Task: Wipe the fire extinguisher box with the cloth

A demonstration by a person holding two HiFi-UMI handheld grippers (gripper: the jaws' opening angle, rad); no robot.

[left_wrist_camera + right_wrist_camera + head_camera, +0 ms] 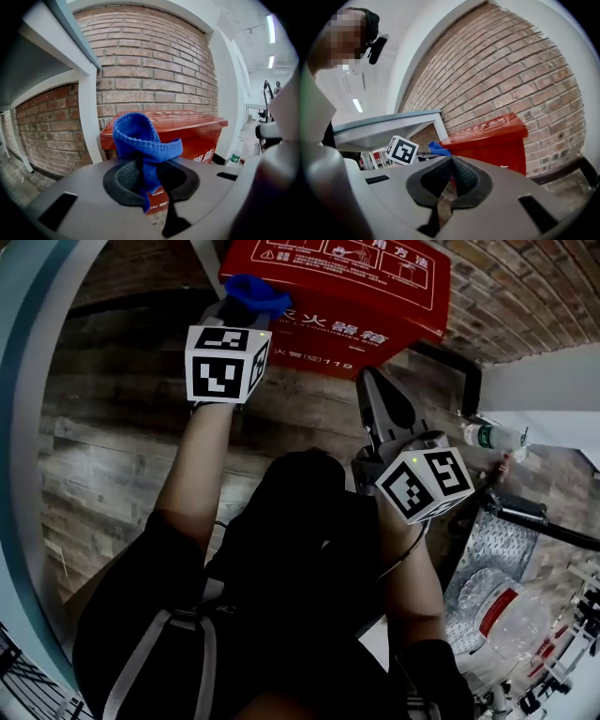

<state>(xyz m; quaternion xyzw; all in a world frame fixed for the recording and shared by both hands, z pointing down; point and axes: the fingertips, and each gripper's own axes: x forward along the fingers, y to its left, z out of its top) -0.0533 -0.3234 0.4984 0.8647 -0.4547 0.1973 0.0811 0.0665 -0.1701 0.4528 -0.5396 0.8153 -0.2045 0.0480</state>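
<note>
The red fire extinguisher box (347,292) stands on the floor against a brick wall, with white print on its lid and front. My left gripper (246,296) is shut on a blue knitted cloth (255,292), held just at the box's front left top edge. In the left gripper view the cloth (143,140) loops up out of the closed jaws in front of the box (197,136). My right gripper (375,395) is shut on nothing and hangs a little in front of the box's front face. In the right gripper view the box (492,140) lies ahead, with the cloth (438,148) at its left.
A grey-blue table edge (28,427) curves along the left. A plastic bottle (492,437) lies at the right by a white pillar (544,381). Large clear water jugs (497,606) and a metal frame (525,512) crowd the lower right. Wood-plank floor (112,456) lies before the box.
</note>
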